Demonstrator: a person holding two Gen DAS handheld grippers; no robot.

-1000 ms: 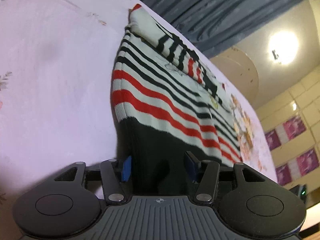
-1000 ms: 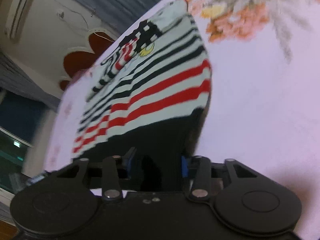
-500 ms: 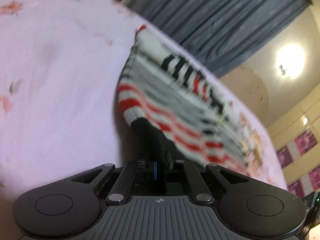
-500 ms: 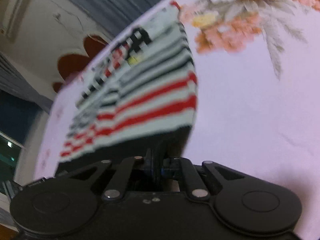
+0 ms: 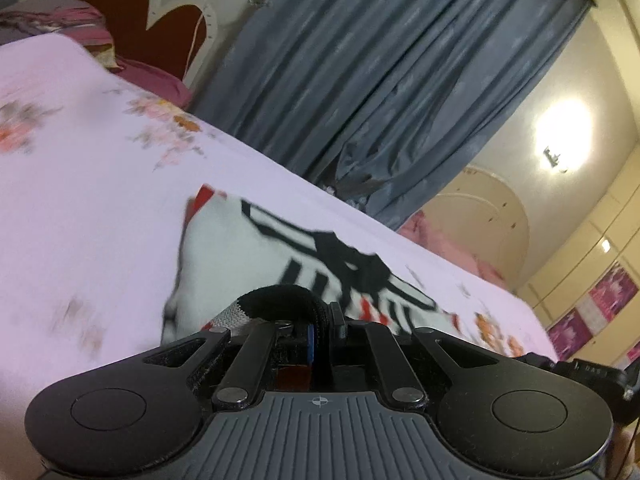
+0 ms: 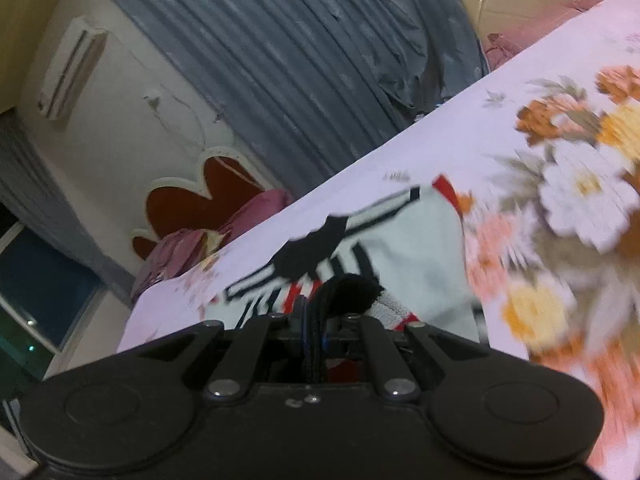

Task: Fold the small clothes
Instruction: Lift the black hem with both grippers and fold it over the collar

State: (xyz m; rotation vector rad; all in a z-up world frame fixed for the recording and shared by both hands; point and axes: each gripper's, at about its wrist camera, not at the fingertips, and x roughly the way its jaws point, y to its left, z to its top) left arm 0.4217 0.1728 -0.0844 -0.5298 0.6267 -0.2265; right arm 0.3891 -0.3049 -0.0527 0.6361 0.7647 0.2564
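**Both tools clamped on the dark hem, garment stretched ahead on the bed**

I see my left tool (image 5: 324,330) closed tight on the black hem band (image 5: 276,300) of the striped garment (image 5: 240,256); the band bunches up in a dark hump right at the fingertips, with a strip of grey ribbing just to its left. From there the white cloth with black and red stripes runs away from the tool, lying on the pale floral bedsheet (image 5: 80,184), its red-trimmed far corner pointing toward the grey curtain (image 5: 380,80).

My right tool (image 6: 316,320) is likewise pinched shut on the same black band (image 6: 352,288), which rises as a fuzzy lump directly above the fingertips. The garment (image 6: 420,248) spreads just beyond it, and the big flower print of the bedsheet (image 6: 568,184) lies to its right. A headboard (image 6: 208,196) stands further back, at the left.

Both views are motion-blurred, so I cannot tell how the cloth lies under the tools.
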